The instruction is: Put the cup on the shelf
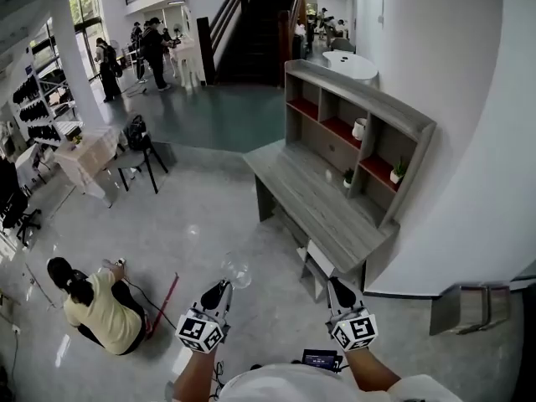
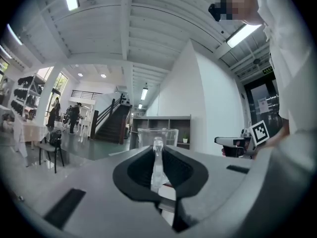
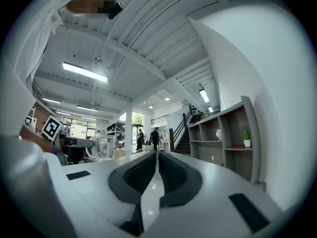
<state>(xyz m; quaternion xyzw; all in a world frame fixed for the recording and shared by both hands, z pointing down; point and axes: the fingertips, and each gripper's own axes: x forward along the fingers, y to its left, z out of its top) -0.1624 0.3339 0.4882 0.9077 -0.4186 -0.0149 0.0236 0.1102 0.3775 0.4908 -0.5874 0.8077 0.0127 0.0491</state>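
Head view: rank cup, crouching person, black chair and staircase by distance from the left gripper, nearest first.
1. cup: held by the left gripper.
2. crouching person: on the floor, left.
3. black chair: farther back, left.
4. staircase: far end, top.

A person [image 1: 99, 306] in a yellow top crouches at 8 o'clock, with a red stick [image 1: 165, 302] lying just beside. At 10 o'clock a dark chair [image 1: 138, 145] stands by a cloth-covered table [image 1: 88, 159], with a rack [image 1: 42, 99] beyond. People [image 1: 155, 53] stand at 11 o'clock, stairs [image 1: 251, 32] rise at 12, and a white table [image 1: 350, 64] sits at 1. A vase [image 1: 359, 129] and two small plants [image 1: 399, 172] show near 2 to 3 o'clock.
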